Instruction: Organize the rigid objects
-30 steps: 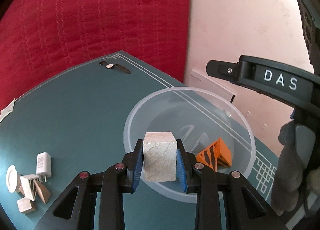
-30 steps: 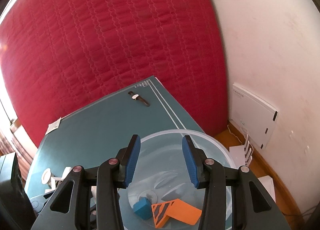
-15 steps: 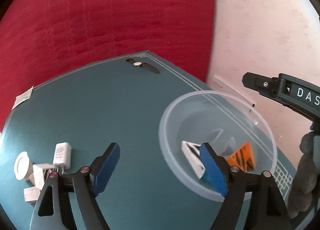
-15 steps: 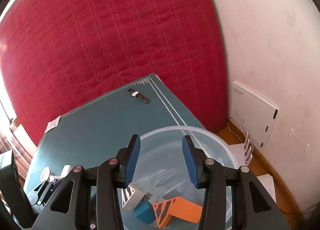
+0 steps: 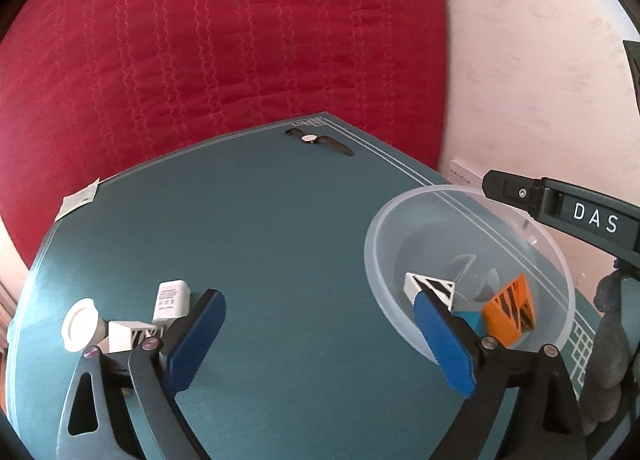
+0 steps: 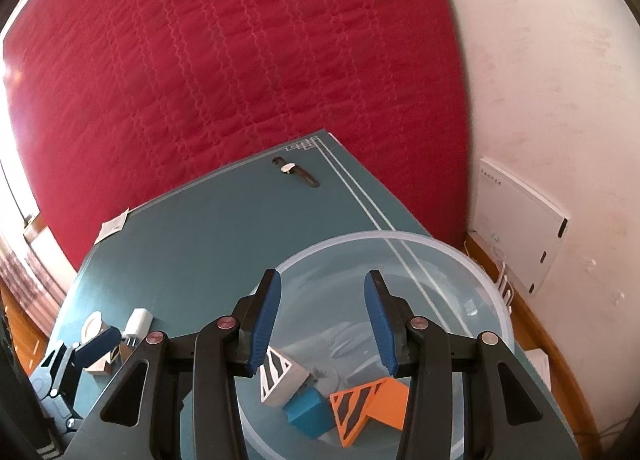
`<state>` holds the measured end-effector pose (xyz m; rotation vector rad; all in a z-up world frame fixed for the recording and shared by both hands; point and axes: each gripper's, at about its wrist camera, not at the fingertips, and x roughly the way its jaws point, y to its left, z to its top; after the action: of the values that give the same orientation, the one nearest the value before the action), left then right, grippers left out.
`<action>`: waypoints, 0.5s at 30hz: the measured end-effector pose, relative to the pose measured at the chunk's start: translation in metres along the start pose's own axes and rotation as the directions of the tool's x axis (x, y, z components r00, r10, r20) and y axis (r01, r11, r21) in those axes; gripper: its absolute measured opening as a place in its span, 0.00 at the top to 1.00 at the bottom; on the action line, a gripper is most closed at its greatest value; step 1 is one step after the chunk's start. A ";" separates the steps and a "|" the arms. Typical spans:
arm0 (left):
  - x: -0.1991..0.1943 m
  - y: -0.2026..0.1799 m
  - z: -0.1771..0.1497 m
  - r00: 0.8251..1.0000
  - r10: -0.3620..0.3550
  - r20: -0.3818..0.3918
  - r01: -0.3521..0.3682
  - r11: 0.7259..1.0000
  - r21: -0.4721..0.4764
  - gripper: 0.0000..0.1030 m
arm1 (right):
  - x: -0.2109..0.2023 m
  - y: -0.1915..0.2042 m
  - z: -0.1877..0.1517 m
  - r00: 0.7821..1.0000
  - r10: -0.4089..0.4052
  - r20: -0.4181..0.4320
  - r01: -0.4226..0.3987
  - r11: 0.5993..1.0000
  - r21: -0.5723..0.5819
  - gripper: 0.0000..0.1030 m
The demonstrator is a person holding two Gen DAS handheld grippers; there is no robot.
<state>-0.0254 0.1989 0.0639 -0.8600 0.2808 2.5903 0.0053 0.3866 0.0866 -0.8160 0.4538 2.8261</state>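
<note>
The remaining white pieces are seen just left of the wide-open, empty L gripper, nearer than the open, empty R gripper over the bowl.

Your two wrist views are evenly lit by soft daylight. In the right wrist view, strong glare burns out the left edge, marking the light source on that side. The red quilted backdrop is well exposed but slightly soft. Shadows on the teal table are faint and diffuse. The clear bowl carries small highlights on its rim. Fisheye distortion bends the table's edges, and dark vignetting fills your corners. Nearby gripper parts read slightly soft.
</note>
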 end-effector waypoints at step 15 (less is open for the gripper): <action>-0.010 0.047 -0.023 0.995 0.093 -0.034 -0.096 0.990 -0.101 0.01 | 0.002 0.017 -0.010 0.998 0.054 -0.027 -0.055 0.998 -0.025 0.39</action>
<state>-0.0258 0.1467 0.0553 -0.9423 0.2028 2.7023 0.0043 0.3670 0.0816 -0.8592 0.4517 2.8797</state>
